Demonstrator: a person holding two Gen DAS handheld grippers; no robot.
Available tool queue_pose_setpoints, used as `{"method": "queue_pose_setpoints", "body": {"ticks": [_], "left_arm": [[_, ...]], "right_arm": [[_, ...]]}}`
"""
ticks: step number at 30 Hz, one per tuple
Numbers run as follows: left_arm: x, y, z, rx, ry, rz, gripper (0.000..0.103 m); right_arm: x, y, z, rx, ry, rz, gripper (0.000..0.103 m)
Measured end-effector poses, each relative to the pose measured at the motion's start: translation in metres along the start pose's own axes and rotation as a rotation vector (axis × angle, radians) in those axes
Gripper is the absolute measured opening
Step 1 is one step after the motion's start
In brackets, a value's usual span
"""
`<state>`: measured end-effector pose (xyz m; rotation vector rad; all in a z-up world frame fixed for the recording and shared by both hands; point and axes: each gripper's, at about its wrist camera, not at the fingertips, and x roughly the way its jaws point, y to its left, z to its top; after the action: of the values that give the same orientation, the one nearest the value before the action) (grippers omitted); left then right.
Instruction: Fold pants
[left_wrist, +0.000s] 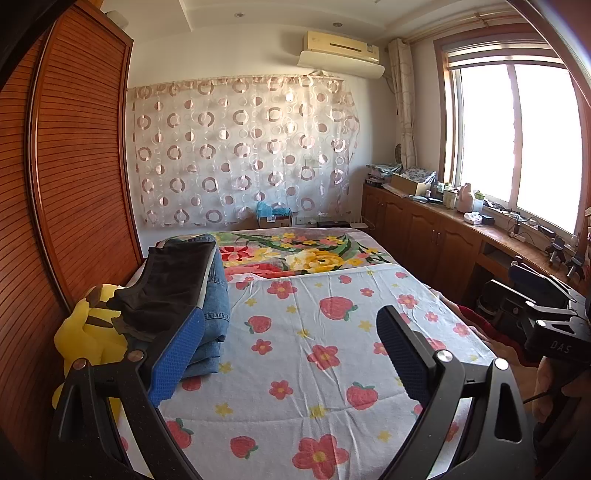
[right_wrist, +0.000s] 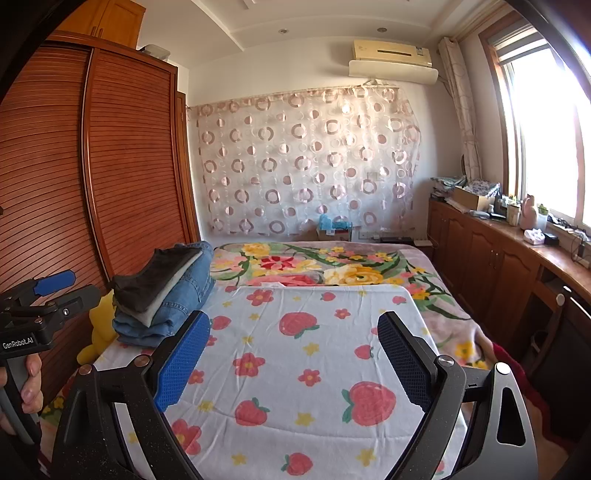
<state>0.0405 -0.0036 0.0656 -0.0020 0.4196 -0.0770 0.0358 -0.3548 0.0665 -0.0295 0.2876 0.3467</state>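
Note:
A stack of folded clothes (left_wrist: 192, 291) lies at the left side of the bed: blue jeans (left_wrist: 218, 310) at the bottom, a dark garment (left_wrist: 173, 280) on top. It also shows in the right wrist view (right_wrist: 162, 295). My left gripper (left_wrist: 291, 332) is open and empty, held above the strawberry-print sheet (left_wrist: 314, 354), its left finger just in front of the stack. My right gripper (right_wrist: 295, 343) is open and empty over the same sheet (right_wrist: 295, 369). The left gripper also shows at the left edge of the right wrist view (right_wrist: 55, 286).
A yellow plush toy (left_wrist: 85, 339) sits beside the stack against the wooden wardrobe (left_wrist: 74, 166). A floral blanket (left_wrist: 303, 254) covers the far part of the bed. A cluttered wooden cabinet counter (left_wrist: 461, 221) runs along the window at the right.

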Motion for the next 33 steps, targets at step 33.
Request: {"method": "queue_pose_setpoints", "body": {"ticks": [33], "left_arm": [[-0.0001,0.0019,-0.0025,-0.002,-0.005,0.006,0.095]], "right_arm": [[-0.0006,0.0030,-0.0032,-0.006,0.002,-0.005,0.093]]}}
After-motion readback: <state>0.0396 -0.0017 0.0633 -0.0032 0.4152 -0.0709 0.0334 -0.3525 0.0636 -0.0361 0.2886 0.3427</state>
